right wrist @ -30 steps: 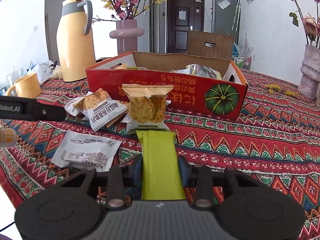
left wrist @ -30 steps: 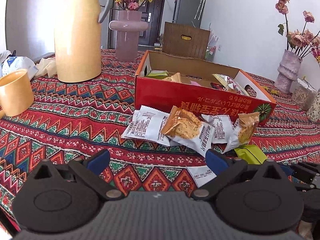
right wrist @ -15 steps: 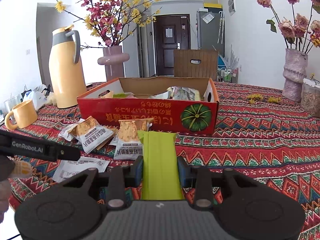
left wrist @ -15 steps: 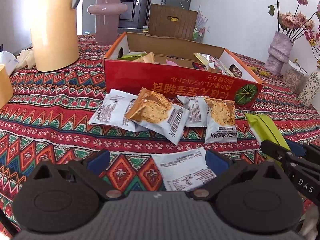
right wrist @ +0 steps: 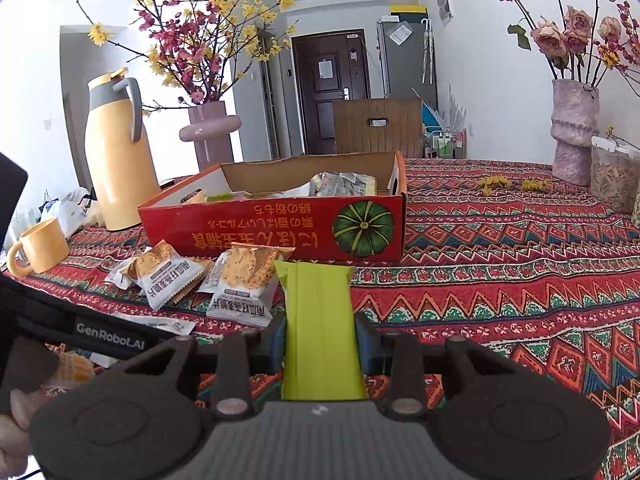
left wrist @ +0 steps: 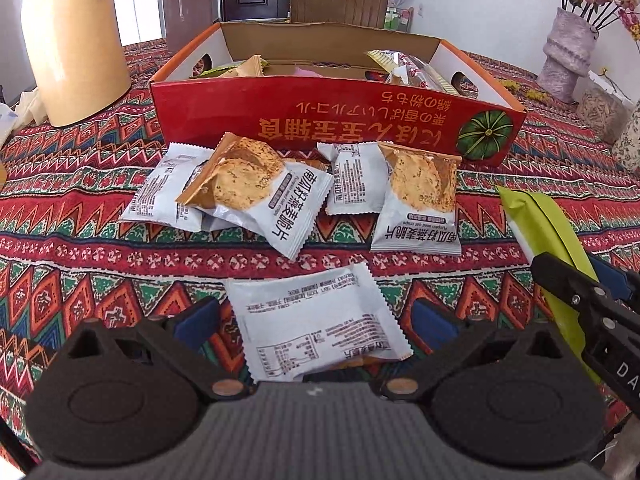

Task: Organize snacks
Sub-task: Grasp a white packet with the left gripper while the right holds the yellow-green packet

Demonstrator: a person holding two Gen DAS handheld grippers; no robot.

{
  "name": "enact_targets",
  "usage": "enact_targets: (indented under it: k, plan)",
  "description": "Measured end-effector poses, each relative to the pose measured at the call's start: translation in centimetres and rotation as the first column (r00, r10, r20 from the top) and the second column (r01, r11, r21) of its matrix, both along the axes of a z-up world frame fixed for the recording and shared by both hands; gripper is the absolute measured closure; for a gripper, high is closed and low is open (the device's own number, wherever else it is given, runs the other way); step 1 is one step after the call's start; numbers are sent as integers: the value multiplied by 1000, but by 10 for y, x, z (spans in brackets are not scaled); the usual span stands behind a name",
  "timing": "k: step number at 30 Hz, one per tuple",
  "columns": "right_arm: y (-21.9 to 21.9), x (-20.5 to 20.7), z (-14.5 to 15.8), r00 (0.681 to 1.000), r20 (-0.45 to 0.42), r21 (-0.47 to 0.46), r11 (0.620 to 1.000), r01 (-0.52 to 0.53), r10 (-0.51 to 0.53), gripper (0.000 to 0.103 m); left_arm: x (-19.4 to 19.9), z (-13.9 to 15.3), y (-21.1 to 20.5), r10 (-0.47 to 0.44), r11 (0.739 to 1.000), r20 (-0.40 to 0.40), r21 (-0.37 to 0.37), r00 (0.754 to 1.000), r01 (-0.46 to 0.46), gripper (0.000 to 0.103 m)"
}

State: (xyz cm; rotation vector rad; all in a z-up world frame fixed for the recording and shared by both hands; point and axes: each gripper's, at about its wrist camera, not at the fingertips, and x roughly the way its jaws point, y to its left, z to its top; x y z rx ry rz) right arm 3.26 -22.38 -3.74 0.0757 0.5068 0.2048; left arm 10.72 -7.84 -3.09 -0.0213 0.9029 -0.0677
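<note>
Between the spread pads of the left tongs (left wrist: 316, 320), a white snack packet (left wrist: 316, 320) is lying flat, printed back up, on the counter (left wrist: 80, 256), while the right tongs (right wrist: 320, 340) are pinching a green packet (right wrist: 320, 328) above the cloth, short of the red box (right wrist: 280, 228). Both packets are looking light, crinkly and slippery with brittle contents, so gripping gently across the middle is probably wisest.

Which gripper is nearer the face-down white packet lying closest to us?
Left. The left gripper is open with the white packet between its fingers; the right gripper is off to its right, shut on the green packet.
</note>
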Motion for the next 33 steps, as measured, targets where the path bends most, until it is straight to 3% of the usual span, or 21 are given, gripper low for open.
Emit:
enact_targets:
  k: [16,19,24,32,33]
  plan:
    - [-6,-3,-3,1000,0,32,999,-6,6,69,-3,-4,-8,18,999,4,50,1000,-18,1]
    - [-6,-5,-2,1000,4,33,999,-6,5,69,-6,-2,-6,19,999,14,44,1000,-20,8]
    - [-6,-9,0,1000,13,35,999,-6,5,69,-12,1,-5,7,999,40,50,999,-9,28]
    - [-4,-15,3,1000,22,28,1000,-6,5,69,-22,3,-5,-36,998,77,55,996,32,49]
    - [-4,-16,3,1000,23,27,1000,-6,5,69,-23,3,-5,-44,998,80,52,996,40,56]
